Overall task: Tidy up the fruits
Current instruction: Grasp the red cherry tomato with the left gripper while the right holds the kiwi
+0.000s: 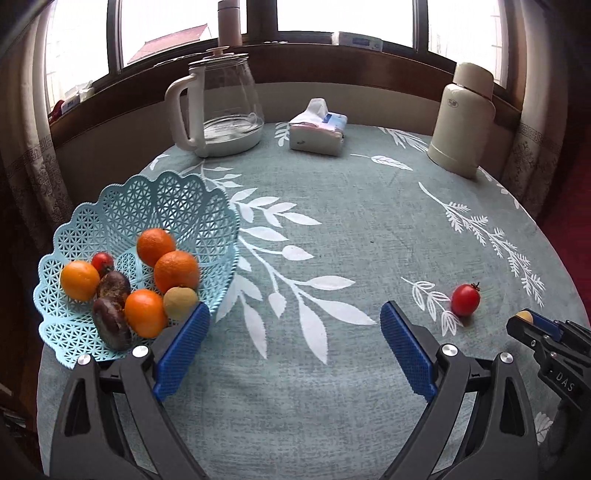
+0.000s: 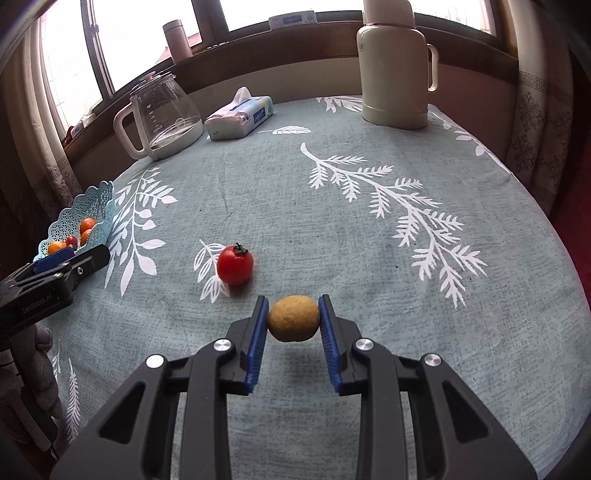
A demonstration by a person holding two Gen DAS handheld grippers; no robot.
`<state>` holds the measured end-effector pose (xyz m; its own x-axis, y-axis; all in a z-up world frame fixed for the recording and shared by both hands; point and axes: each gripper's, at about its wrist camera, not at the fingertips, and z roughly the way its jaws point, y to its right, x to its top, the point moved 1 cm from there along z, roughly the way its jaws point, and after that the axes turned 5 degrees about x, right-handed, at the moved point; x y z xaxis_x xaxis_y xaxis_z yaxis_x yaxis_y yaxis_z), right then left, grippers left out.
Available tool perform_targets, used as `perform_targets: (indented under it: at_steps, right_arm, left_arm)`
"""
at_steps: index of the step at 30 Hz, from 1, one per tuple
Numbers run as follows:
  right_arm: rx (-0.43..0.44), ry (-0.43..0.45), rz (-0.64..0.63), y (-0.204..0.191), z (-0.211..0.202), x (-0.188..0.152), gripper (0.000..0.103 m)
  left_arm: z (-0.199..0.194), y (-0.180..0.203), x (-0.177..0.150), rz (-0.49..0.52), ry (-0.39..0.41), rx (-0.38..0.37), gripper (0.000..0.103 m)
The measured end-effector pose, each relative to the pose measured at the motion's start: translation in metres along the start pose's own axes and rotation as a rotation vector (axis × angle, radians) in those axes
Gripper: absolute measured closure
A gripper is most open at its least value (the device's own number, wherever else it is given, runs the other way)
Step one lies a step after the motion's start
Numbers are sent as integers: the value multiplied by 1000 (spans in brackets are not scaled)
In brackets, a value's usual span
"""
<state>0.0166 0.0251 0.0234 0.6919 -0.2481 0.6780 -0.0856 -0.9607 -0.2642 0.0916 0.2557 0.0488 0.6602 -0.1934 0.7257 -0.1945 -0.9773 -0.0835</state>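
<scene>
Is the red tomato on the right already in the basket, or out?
Out: the red tomato lies on the tablecloth, apart from the blue basket.

**Along the table's far edge**

A glass kettle (image 1: 221, 107) with a white handle is standing beside a tissue pack (image 1: 318, 129). A cream thermos (image 1: 463, 120) is sitting well apart, rightward. A leaf-patterned tablecloth (image 1: 332, 229) is covering the table; a pink bottle (image 1: 229, 22) is resting on the windowsill.

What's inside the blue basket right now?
The blue basket holds four oranges, a small tomato, two dark brown fruits and one tan round fruit. Anything beneath the pile, or behind the left tool's finger, is covered.
</scene>
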Motion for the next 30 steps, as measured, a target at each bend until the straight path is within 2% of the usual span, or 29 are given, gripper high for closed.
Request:
perform_targets:
  at_steps: [7,13,15,17,30]
  right_arm:
    - [14,30,31,14,-6,2,75]
    - [-8,55,64,24,-8,7,75]
    - [-10,60,67,24,-8,7,75]
    - [0,55,86,27,-6,6,75]
    - [15,36,148,37,1,2,75]
  left_arm:
    - [-3,48,9,86,16,-38,8]
    - [6,80,11,122,-18,-99,9]
    - [11,89,10,131,-30,-124,12]
    - [17,96,8,139,-54,-150,21]
    - [39,122,5,148,-133,-294,44]
